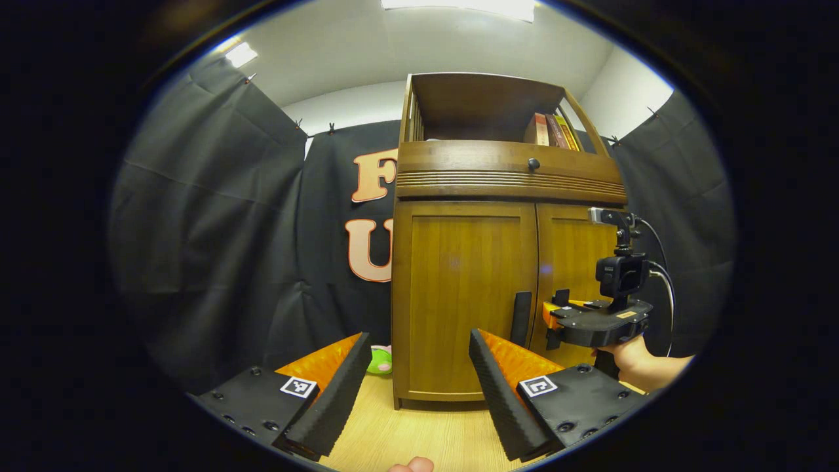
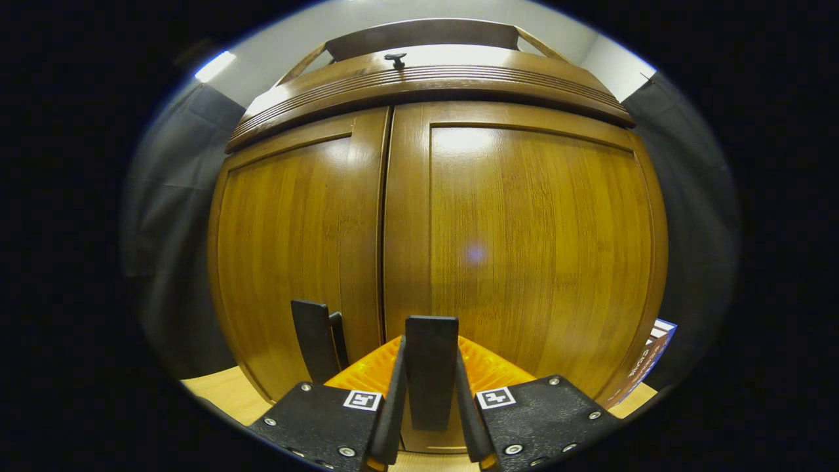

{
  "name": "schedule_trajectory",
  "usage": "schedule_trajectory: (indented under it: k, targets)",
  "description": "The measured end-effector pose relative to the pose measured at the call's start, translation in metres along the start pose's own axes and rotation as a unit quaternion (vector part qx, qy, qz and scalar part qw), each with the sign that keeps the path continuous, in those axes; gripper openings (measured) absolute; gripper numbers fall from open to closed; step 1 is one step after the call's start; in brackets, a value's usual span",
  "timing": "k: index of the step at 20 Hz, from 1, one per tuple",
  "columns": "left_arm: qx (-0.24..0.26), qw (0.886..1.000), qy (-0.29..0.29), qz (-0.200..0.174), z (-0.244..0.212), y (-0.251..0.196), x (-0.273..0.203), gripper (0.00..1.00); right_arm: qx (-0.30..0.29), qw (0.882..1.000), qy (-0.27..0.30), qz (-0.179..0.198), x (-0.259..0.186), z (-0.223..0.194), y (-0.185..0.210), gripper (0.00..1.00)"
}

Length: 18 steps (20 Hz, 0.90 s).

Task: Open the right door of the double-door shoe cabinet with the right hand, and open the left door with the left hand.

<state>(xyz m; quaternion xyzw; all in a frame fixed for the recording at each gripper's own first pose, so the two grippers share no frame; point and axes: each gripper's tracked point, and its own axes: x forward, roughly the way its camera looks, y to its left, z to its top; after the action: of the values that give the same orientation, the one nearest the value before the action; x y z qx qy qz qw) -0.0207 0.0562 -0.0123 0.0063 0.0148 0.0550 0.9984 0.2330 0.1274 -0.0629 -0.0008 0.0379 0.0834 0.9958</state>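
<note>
The wooden shoe cabinet (image 1: 459,275) stands ahead with both doors closed. In the left gripper view my left gripper (image 1: 417,341) is open and empty, short of the left door (image 1: 465,288), whose dark upright handle (image 1: 521,318) is just right of it. A hand holds my right gripper (image 1: 554,318) at the right door (image 1: 573,262). In the right gripper view my right gripper (image 2: 430,347) is shut on the right door's handle (image 2: 430,367), a finger pressing on each side. The left door's handle (image 2: 314,337) stands free beside it.
A green toy (image 1: 380,359) lies on the wooden floor (image 1: 419,432) at the cabinet's left foot. Books (image 1: 554,131) stand on the open top shelf, above a drawer knob (image 1: 533,164). A printed box (image 2: 645,360) leans at the cabinet's right side.
</note>
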Motion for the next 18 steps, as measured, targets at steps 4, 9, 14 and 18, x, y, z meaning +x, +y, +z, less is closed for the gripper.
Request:
schedule_trajectory:
  k: [4,9,14,18]
  targets:
    - [-0.005,1.0,0.004,-0.008,-0.002,-0.008,-0.005,0.95,-0.002,1.0,0.007,0.012,0.001,0.001,0.003,0.35]
    - [-0.006,1.0,0.013,-0.024,-0.008,-0.028,-0.015,0.95,0.007,1.0,0.011,0.01,-0.011,-0.014,0.001,0.33]
    - [0.007,1.0,0.02,-0.023,-0.01,-0.034,-0.022,0.95,0.01,1.0,0.017,0.019,-0.03,-0.022,-0.002,0.31]
    - [0.008,0.999,0.02,-0.03,-0.008,-0.046,-0.025,0.94,0.015,0.999,0.01,0.031,-0.051,-0.021,-0.004,0.31]
